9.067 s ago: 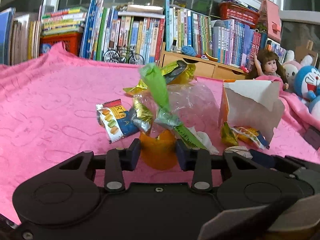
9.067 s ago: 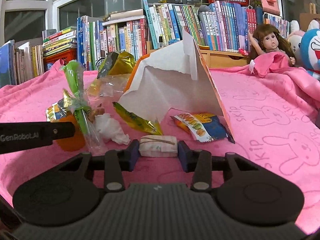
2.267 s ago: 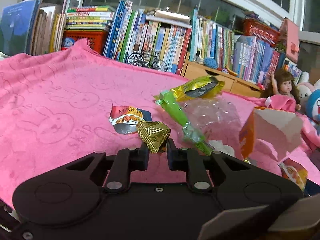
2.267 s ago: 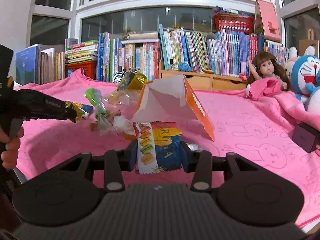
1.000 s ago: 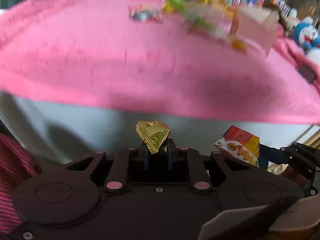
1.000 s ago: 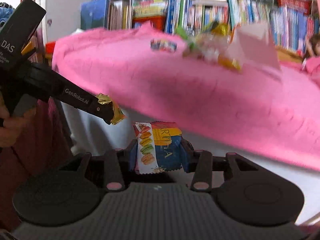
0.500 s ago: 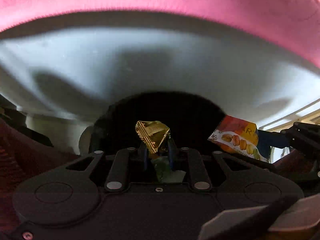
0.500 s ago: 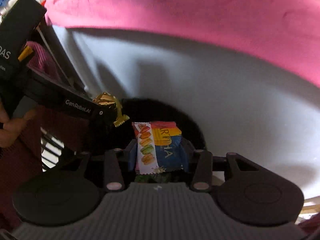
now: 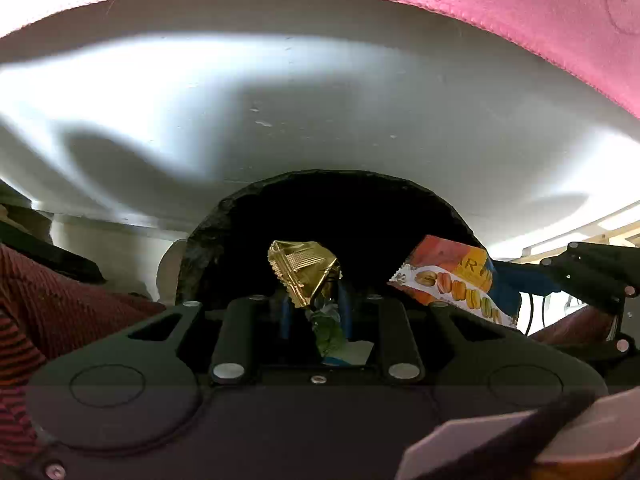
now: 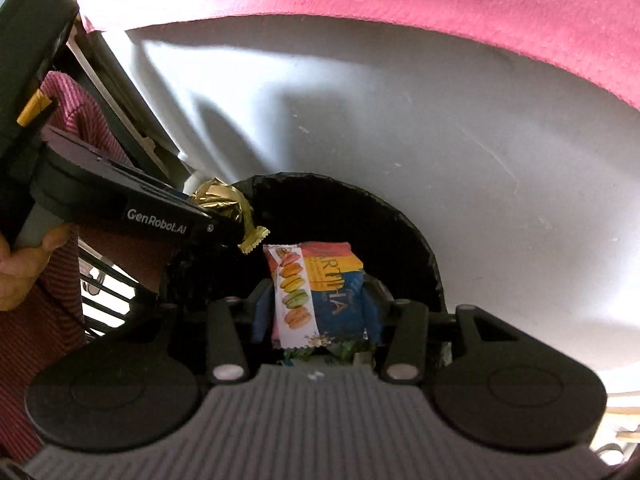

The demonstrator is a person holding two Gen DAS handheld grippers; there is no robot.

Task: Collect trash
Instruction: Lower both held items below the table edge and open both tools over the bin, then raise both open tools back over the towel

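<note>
**Both grippers now over the bin, wrappers not yet dropped**

A second ago both grippers were level with the pink cloth (image 9: 520, 4); half a second ago they had dipped below its hem, and now they hang lower again, right over the dark mouth of the bin (image 9: 332, 208). The trash pile on top is out of view. Nothing has been let go: the carry looks finished and only the release remains for these two pieces, with more trash left up on the cloth to fetch.

The left gripper (image 9: 314, 312) is pinched narrow on the gold wrapper (image 9: 304, 272), a crumpled foil with a crimped, zigzag edge that stands stiffly above the blue pads. The right gripper (image 10: 318, 312) is closed on the macaron packet (image 10: 316, 292), held flat and upright between its pads; it is a glossy printed film, orange and blue with a white strip of coloured macarons and a serrated end. Both are light and thin, so they may cling to a pad instead of falling when the jaws open.

The bin is round with a rough black liner rim, standing just before a smooth white panel below the terry-like cloth. Something green and white lies inside, probably earlier trash, though the view there is too dark to be sure. A hand (image 10: 24, 264) grips the left handle beside a striped sleeve (image 9: 24, 320).
</note>
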